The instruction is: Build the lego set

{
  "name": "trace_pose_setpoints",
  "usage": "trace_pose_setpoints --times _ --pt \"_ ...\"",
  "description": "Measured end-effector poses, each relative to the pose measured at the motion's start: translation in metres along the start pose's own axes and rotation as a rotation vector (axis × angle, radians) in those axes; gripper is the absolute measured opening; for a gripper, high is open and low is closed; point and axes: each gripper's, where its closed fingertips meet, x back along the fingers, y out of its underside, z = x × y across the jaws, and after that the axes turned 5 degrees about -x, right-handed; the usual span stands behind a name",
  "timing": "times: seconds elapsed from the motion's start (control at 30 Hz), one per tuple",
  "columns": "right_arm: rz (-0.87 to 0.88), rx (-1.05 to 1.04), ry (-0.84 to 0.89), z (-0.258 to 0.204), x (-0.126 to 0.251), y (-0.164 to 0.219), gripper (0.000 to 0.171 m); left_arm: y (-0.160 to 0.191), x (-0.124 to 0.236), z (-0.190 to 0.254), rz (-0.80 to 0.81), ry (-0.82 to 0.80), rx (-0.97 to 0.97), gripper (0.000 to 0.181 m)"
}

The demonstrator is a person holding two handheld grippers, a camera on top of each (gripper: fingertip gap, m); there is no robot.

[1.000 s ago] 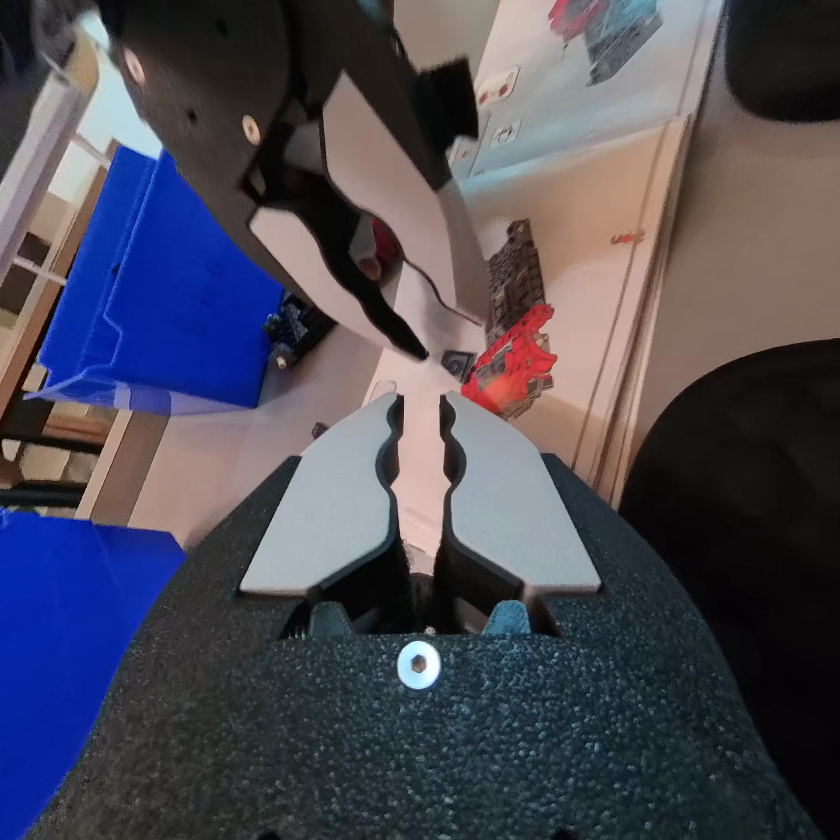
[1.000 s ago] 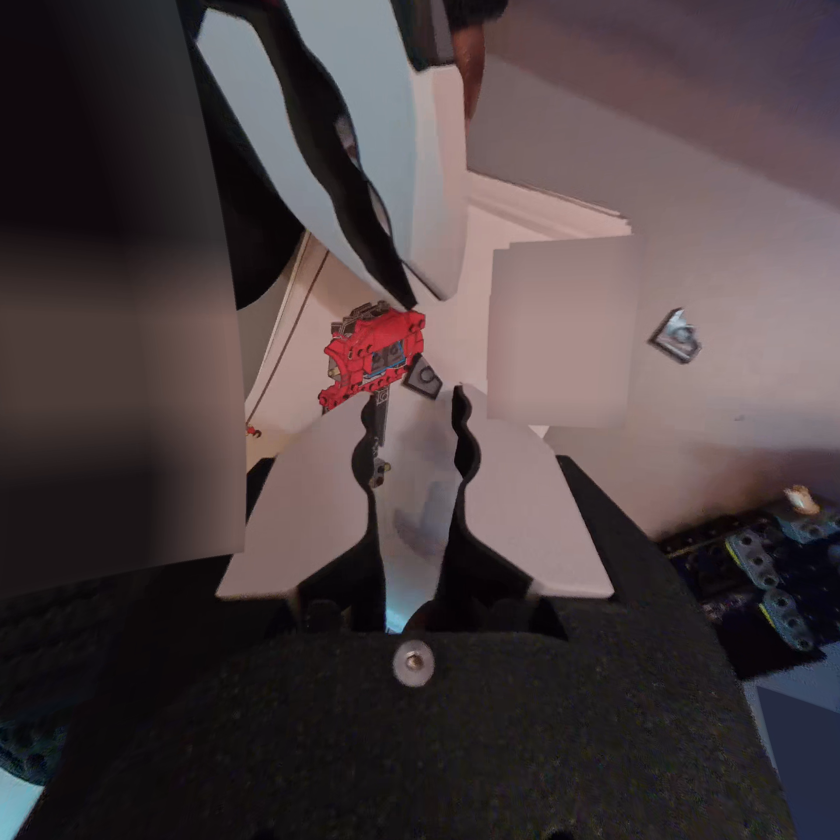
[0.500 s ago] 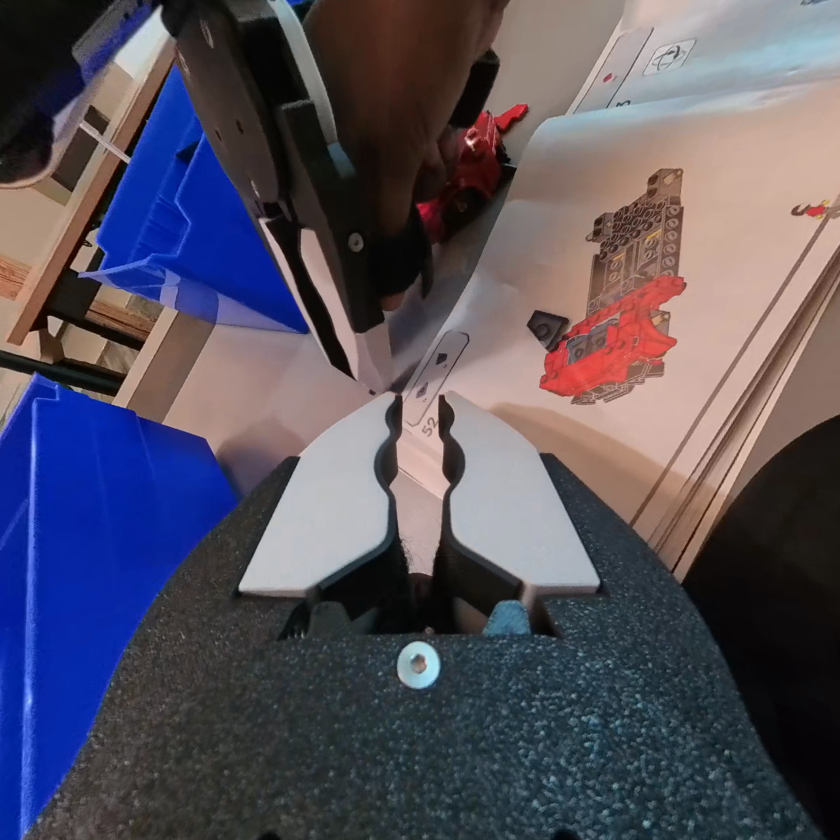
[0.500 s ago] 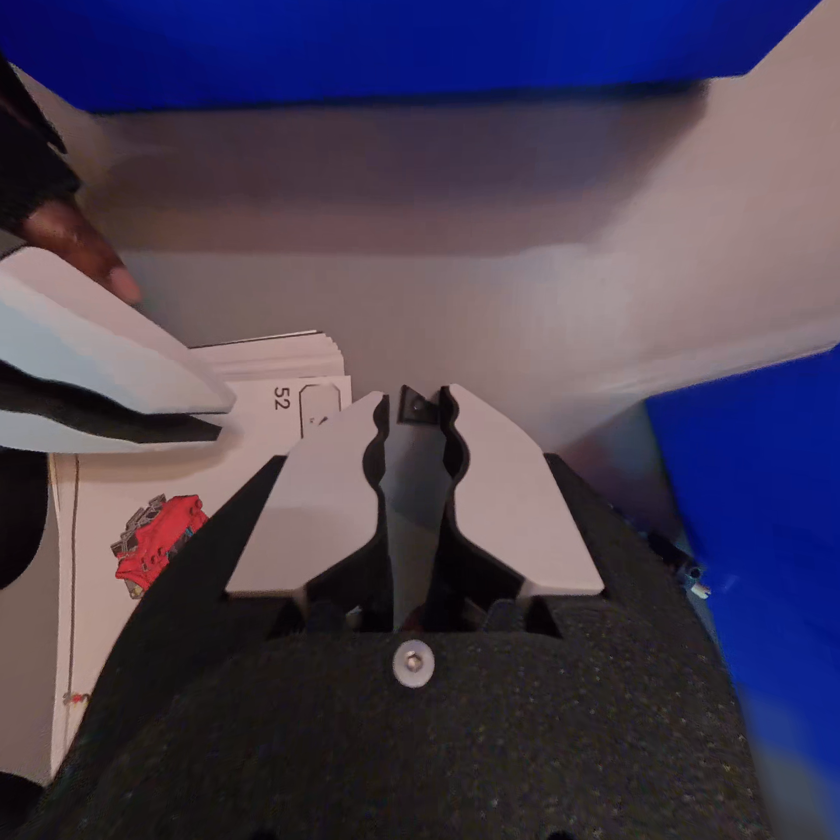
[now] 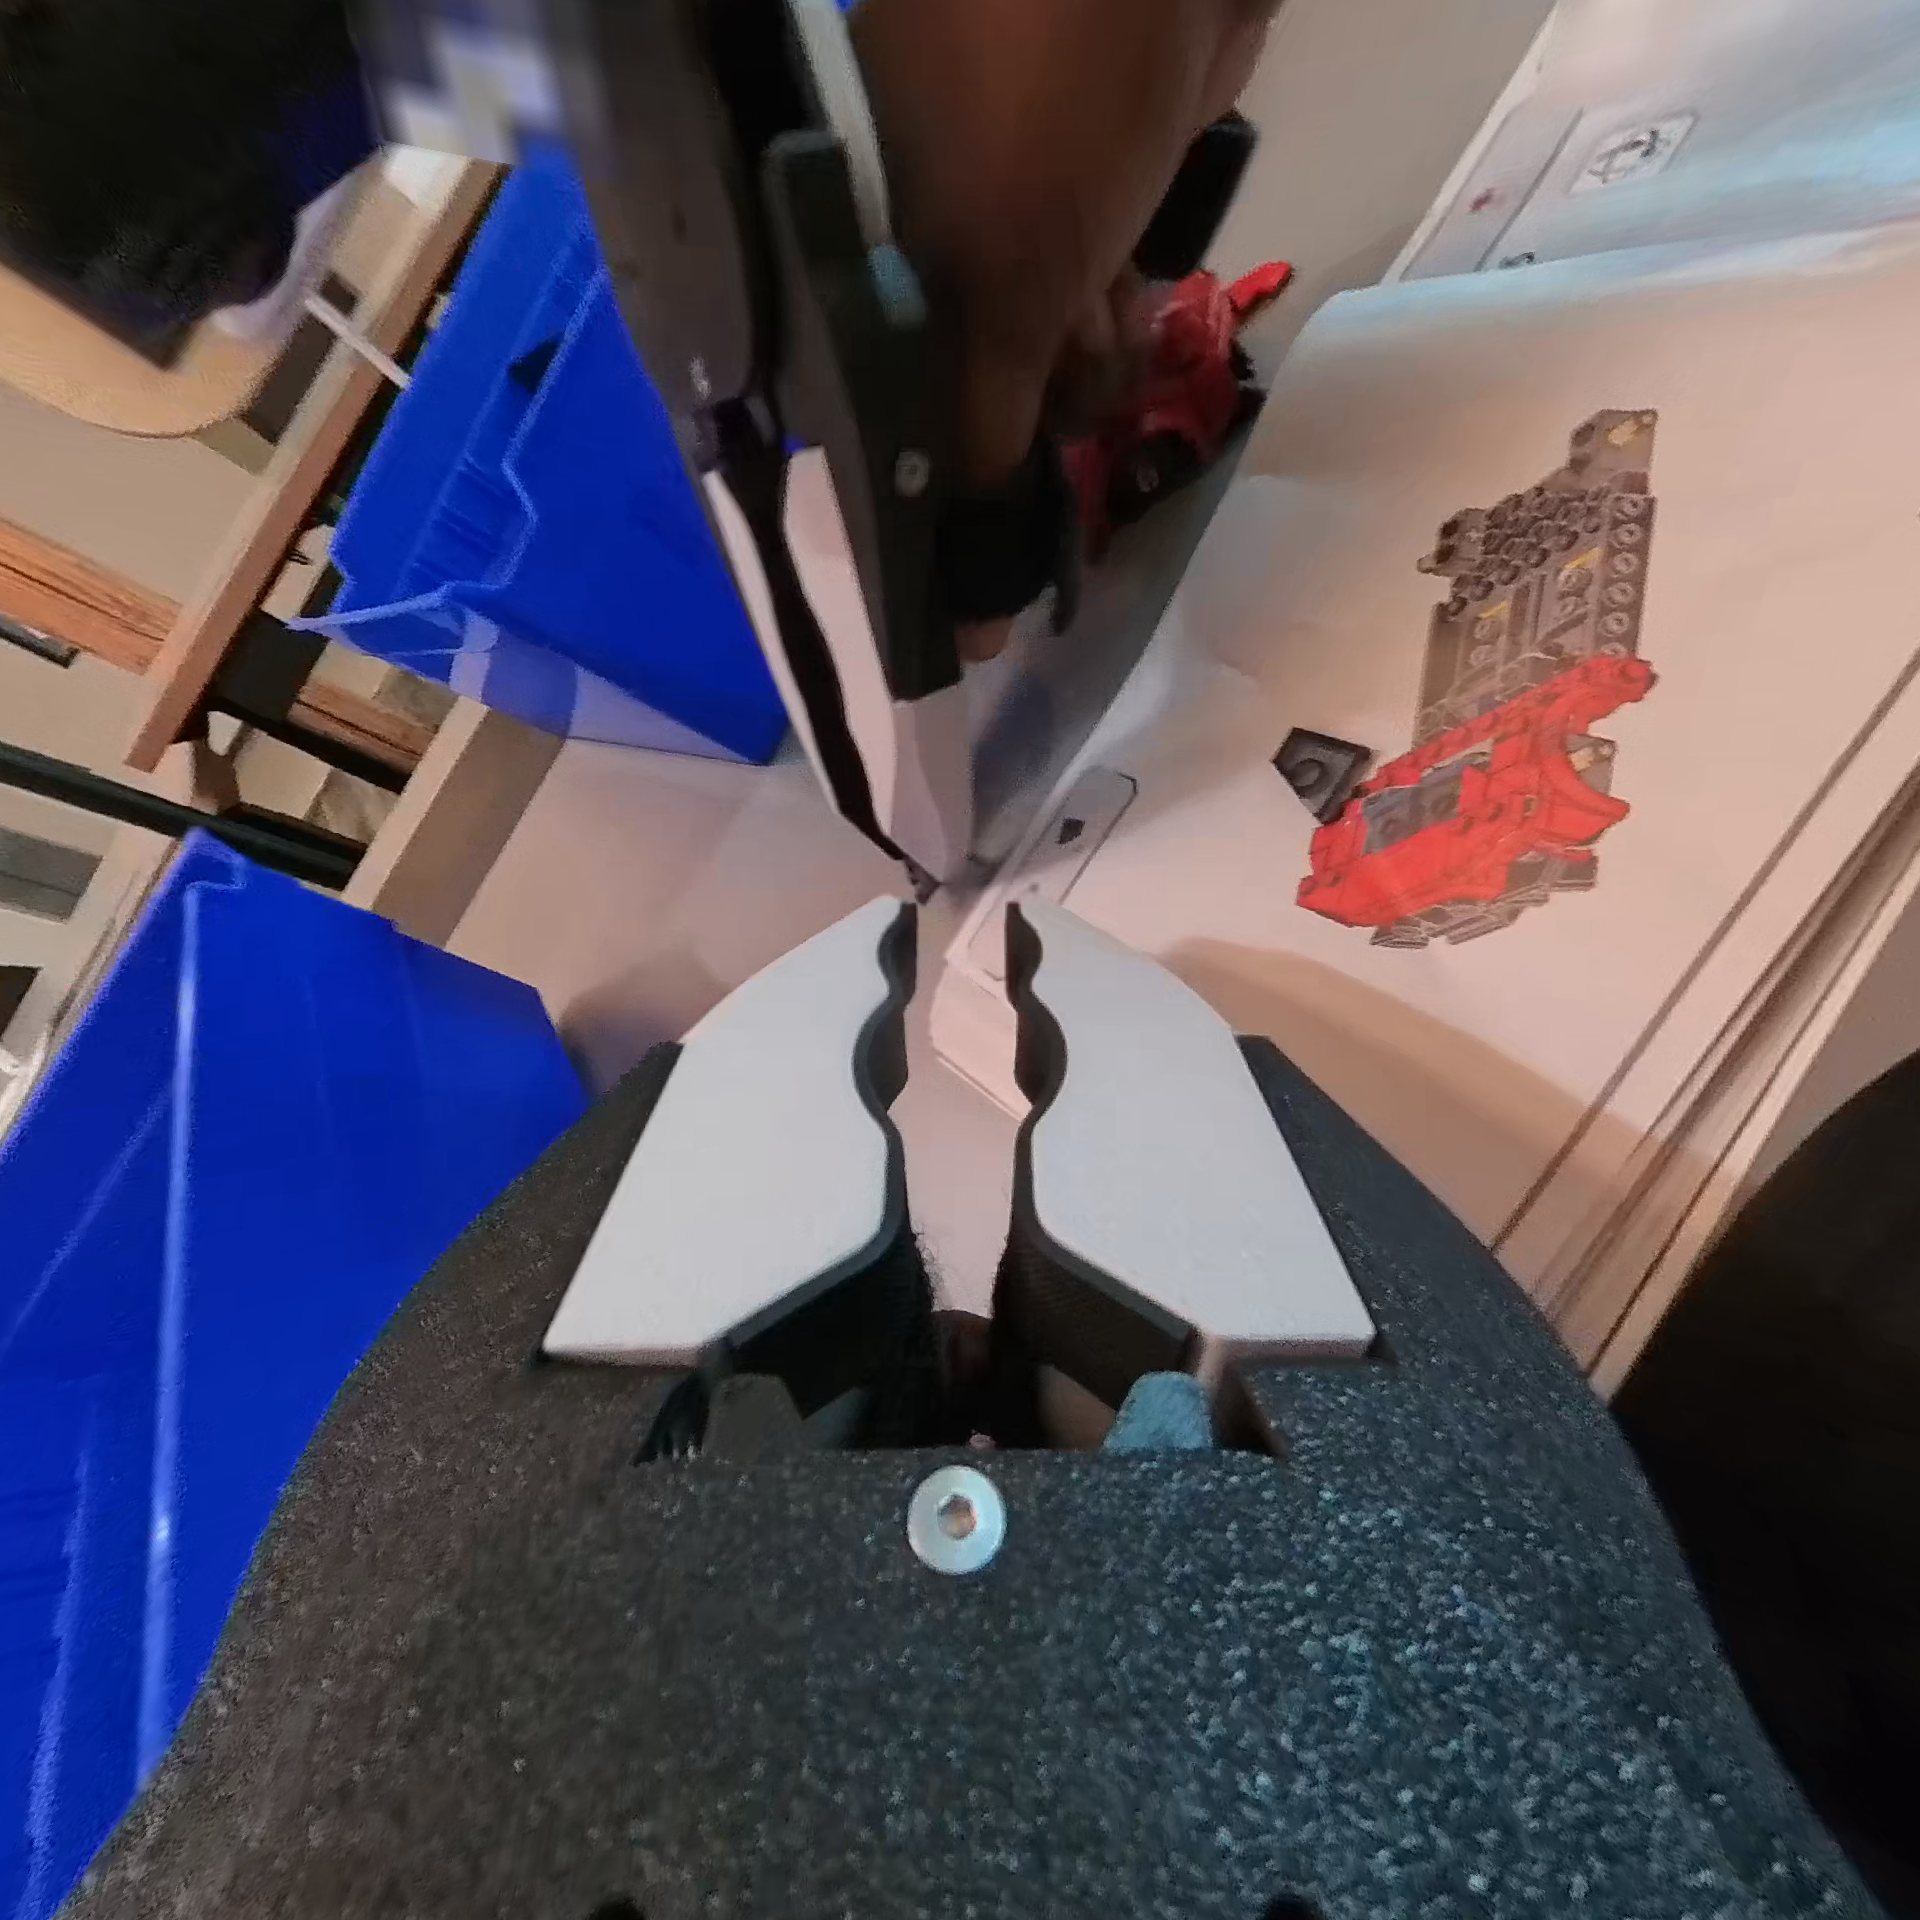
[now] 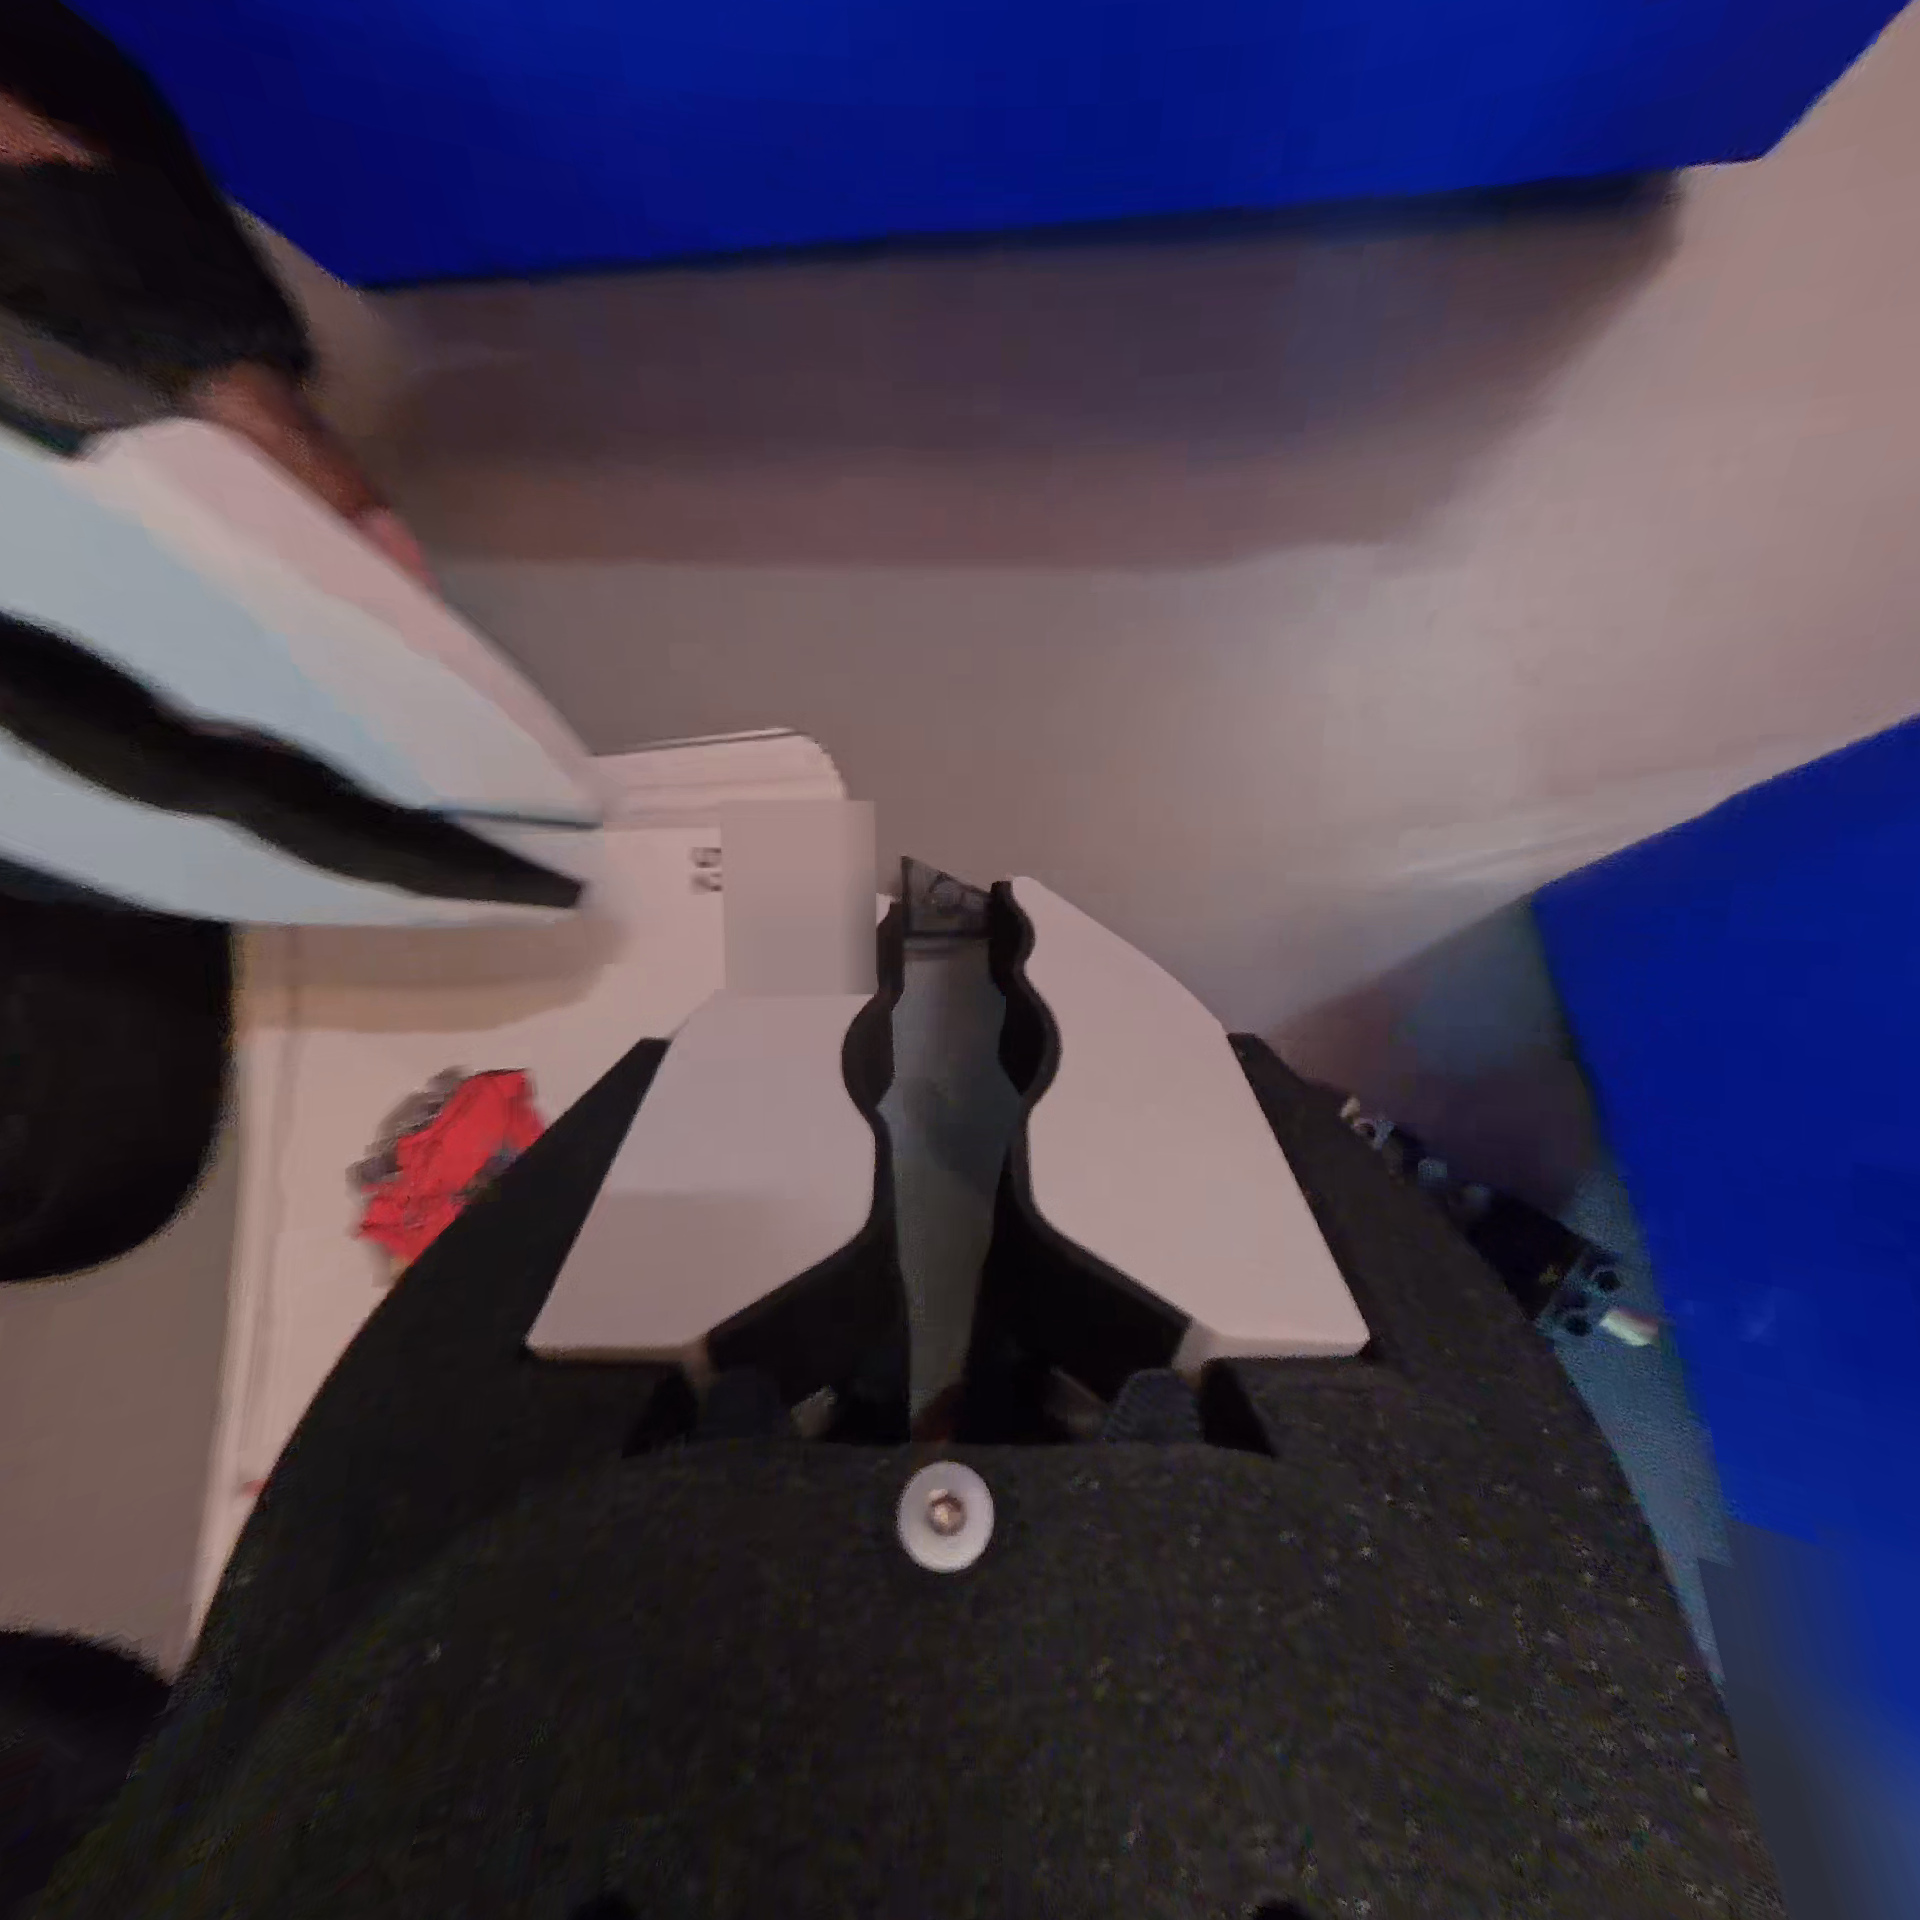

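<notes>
My right gripper [image 6: 940,904] is shut on a small dark grey Lego piece [image 6: 935,894] held at its fingertips. In the left wrist view it [image 5: 925,883] comes down from above in a person's hand, with its tips just beyond my left gripper [image 5: 961,920]. The left jaws stand a narrow gap apart with nothing between them. In the right wrist view the left gripper [image 6: 582,852] reaches in from the left. Both hover over the corner of an open instruction booklet [image 5: 1195,883]. A red Lego model [image 5: 1174,395] lies behind the hand, partly hidden.
Blue bins stand at the left [image 5: 540,499] and near left [image 5: 208,1195]. They also show across the top [image 6: 935,135] and right [image 6: 1766,1091] of the right wrist view. Dark Lego parts [image 6: 1558,1278] lie by the right bin. A dark rounded object [image 5: 1787,1351] is at the right.
Both views have swung down onto the booklet's corner. The right jaws are narrower than a second ago, with a dark piece now at their tips. The two grippers' tips have come closer together.
</notes>
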Motion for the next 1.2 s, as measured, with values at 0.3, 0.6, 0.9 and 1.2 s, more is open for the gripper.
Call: trace_pose_setpoints --times 0.3,0.6,0.9,1.2 --pt "-0.132 -0.030 -0.338 -0.071 0.054 0.026 0.015 -0.046 0.012 0.013 0.227 -0.077 -0.330 0.017" --pt "-0.175 -0.014 -0.368 -0.085 0.065 0.028 0.016 -0.060 0.021 0.029 0.334 0.002 -0.347 0.019" --pt "0.041 0.029 -0.397 -0.099 0.087 0.003 0.024 -0.074 0.026 0.022 0.367 0.082 -0.010 0.003" --pt "0.419 0.530 0.146 -0.101 0.110 -0.015 0.032 -0.093 0.043 -0.007 0.574 0.570 1.283 0.002"
